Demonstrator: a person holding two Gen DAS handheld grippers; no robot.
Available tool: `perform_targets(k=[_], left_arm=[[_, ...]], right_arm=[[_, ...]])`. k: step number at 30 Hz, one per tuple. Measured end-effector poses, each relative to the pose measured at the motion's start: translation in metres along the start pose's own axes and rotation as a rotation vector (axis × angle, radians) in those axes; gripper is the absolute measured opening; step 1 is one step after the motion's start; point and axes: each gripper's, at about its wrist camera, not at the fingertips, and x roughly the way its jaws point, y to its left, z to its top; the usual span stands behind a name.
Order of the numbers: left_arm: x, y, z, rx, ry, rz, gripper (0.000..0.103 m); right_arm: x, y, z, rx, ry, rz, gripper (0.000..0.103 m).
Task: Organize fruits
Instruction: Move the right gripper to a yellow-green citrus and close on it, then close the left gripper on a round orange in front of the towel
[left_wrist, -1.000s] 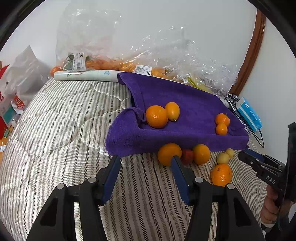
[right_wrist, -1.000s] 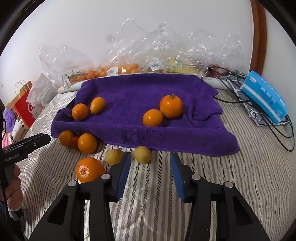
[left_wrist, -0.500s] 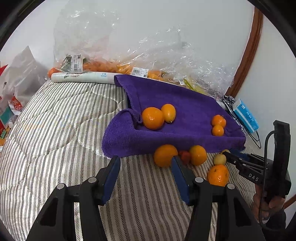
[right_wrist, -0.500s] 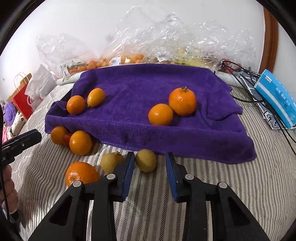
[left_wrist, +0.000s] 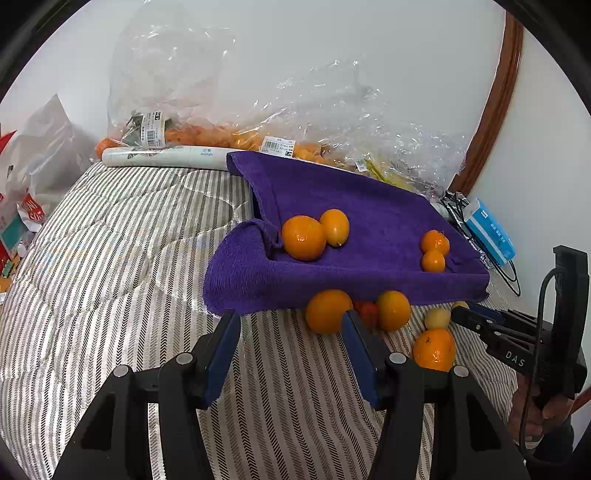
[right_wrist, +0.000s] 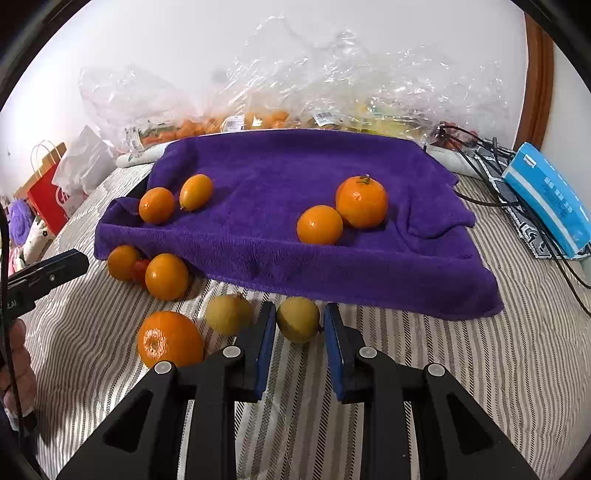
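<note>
Roughly halfway, I'd judge. In the right wrist view, left to right: two oranges (right_wrist: 156, 205) sit on the purple towel (right_wrist: 273, 173) at centre left, two more (right_wrist: 320, 224) at centre right. Off the towel, on the striped bedspread (right_wrist: 424, 332): two oranges with a small red fruit (right_wrist: 139, 268) between them at the towel's lower-left edge, a big orange (right_wrist: 170, 339) at lower left, a yellow fruit (right_wrist: 229, 314) beside it, and a second yellow fruit (right_wrist: 298, 319) at lower centre. So four on the towel, six still off, if the towel is the target.

Tongs: left gripper (left_wrist: 291, 325) is spread with nothing between the fingers, parked in front of the towel's near edge. Right gripper (right_wrist: 300, 325) is pinching that second yellow fruit, both blue pads against its sides.

Versus a second ago: the right gripper's jaws were wider and short of the yellow fruit; they've advanced and closed on it. Left gripper unchanged. All fruit lies where it lay.
</note>
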Motion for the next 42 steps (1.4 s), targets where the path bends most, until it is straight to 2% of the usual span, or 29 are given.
perform_targets(k=[14,22,25,32,38,42], left_arm=[[0.003,-0.001,-0.001,0.004,0.015,-0.006,0.054],[0.002,-0.007,-0.004,-0.023,0.059,-0.056,0.054],[0.006,-0.014,-0.001,-0.005,0.060,-0.027,0.054],[0.028,-0.021,0.004,0.002,0.099,0.022,0.043],[0.040,-0.023,0.006,-0.010,0.124,-0.016,0.033],[0.045,-0.030,0.004,0.017,0.128,0.004,0.032]], right_arm=[[-0.021,-0.005,-0.004,0.001,-0.022,-0.002,0.026],[-0.039,-0.017,-0.004,0.011,-0.058,0.009,0.026],[-0.042,-0.024,-0.007,0.016,-0.061,0.008,0.026],[-0.047,-0.038,-0.014,0.036,-0.069,0.003,0.026],[-0.045,-0.046,-0.017,0.046,-0.061,-0.008,0.026],[-0.040,-0.045,-0.017,0.051,-0.052,-0.003,0.026]])
